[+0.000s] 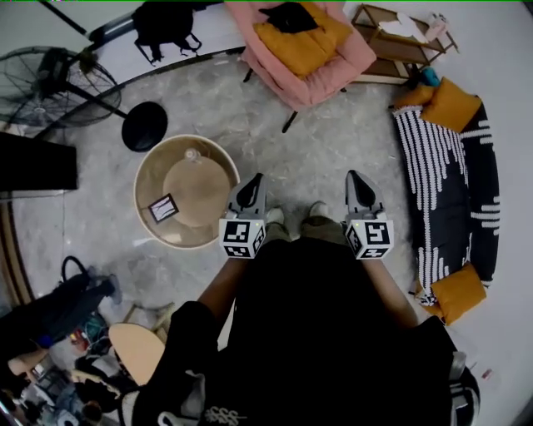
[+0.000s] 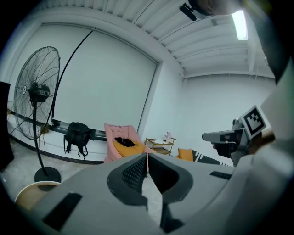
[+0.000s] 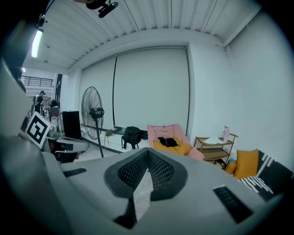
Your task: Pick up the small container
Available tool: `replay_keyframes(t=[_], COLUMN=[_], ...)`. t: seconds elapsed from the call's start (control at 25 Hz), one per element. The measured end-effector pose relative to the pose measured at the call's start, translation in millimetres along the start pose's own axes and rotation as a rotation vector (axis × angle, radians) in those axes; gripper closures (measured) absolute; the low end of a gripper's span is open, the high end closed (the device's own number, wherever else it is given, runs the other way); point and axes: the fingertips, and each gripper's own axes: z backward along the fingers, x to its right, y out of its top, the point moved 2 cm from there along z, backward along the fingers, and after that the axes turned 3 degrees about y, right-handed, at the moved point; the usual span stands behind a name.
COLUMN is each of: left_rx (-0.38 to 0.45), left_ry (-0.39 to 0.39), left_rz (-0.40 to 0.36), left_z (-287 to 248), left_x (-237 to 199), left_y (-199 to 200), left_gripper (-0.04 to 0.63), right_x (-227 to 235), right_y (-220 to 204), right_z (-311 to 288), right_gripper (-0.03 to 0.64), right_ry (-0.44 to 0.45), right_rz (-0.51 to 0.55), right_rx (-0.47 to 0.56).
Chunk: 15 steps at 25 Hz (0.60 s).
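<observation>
In the head view a small clear container (image 1: 193, 155) stands at the far side of a round wooden table (image 1: 143, 187), which lies to the left of my feet. A black marker card (image 1: 163, 208) lies on the table's near left. My left gripper (image 1: 251, 190) is held at chest height just right of the table's edge, jaws shut and empty. My right gripper (image 1: 358, 185) is level with it, further right, also shut and empty. In the left gripper view the closed fingertips (image 2: 147, 161) point across the room, as do those in the right gripper view (image 3: 148, 157).
A standing fan (image 1: 58, 79) with a round black base (image 1: 144, 126) is behind the table. Further back are a black backpack (image 1: 166, 25), a pink chair (image 1: 304, 50) and a wooden shelf (image 1: 400, 42). A striped sofa (image 1: 450, 183) runs along the right. Clutter (image 1: 67, 333) lies lower left.
</observation>
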Motion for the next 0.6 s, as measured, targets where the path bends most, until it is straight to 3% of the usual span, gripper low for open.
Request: replay_keyframes(t=[0.28,0.6], left_rx=[0.004,0.064], left_ry=[0.125,0.37], left_rz=[0.044,0.13], left_z=[20,23], left_x=[-47,-108], left_y=[0,2], left_gripper=[0.569,0.569], right_x=[-17,-57], right_y=[27,63], right_z=[-64,-186], right_gripper=[0.595,0.595], right_ry=[0.07,0.364], right_rz=[0.052,0.107], right_rx=[0.008,0.038])
